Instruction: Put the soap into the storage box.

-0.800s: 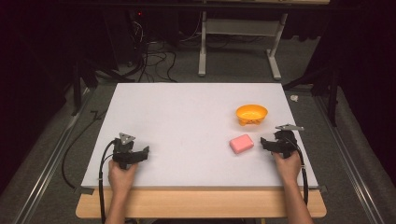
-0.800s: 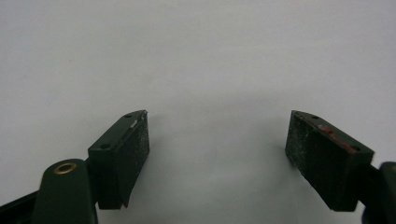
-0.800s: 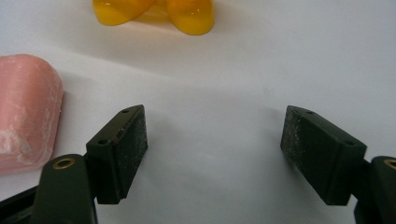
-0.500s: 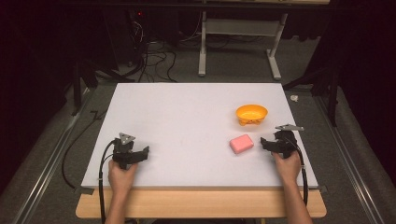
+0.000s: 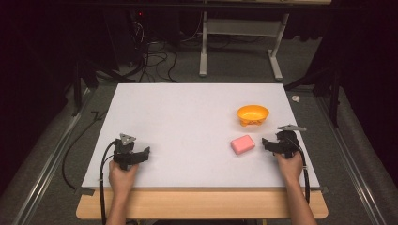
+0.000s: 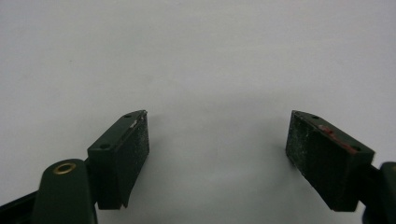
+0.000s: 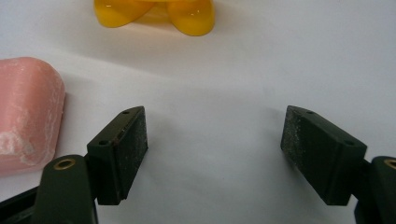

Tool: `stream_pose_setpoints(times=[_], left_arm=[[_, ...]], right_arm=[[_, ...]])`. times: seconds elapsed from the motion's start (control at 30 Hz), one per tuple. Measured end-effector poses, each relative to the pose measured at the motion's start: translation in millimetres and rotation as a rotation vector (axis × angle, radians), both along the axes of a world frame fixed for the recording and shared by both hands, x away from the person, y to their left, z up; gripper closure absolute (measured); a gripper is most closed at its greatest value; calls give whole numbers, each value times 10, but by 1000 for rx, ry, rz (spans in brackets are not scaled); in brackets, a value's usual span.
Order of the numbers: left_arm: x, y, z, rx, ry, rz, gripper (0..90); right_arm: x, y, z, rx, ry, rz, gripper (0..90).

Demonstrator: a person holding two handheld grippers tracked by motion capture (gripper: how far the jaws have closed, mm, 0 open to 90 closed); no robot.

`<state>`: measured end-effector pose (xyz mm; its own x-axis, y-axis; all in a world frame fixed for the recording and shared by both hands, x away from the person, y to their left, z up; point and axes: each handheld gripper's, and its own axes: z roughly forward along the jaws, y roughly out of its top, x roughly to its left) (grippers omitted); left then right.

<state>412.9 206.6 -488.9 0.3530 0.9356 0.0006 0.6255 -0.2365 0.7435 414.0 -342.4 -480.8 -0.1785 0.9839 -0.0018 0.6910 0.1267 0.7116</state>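
Observation:
A pink bar of soap lies on the white table, right of centre; in the right gripper view the soap sits just left of the jaws. Behind it stands an orange bowl, whose base shows at the top of the right gripper view. My right gripper rests just right of the soap, open, nothing between its jaws. My left gripper rests near the front left of the table, open over bare surface.
The table's wooden front edge runs below both hands. Cables and a metal frame's legs stand on the dark floor beyond the table. A rail runs along the left side.

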Motion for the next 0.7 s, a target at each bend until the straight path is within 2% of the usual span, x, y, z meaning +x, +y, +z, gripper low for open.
stream_pose_setpoints(times=[0.3,0.7], left_arm=[[-1,-2,0,2,-1,0,217],[0,-1,0,1,0,0,218]], right_arm=[[1,9,5,-9,-3,-1,229],[-57,2,64,36,12,6,226]])
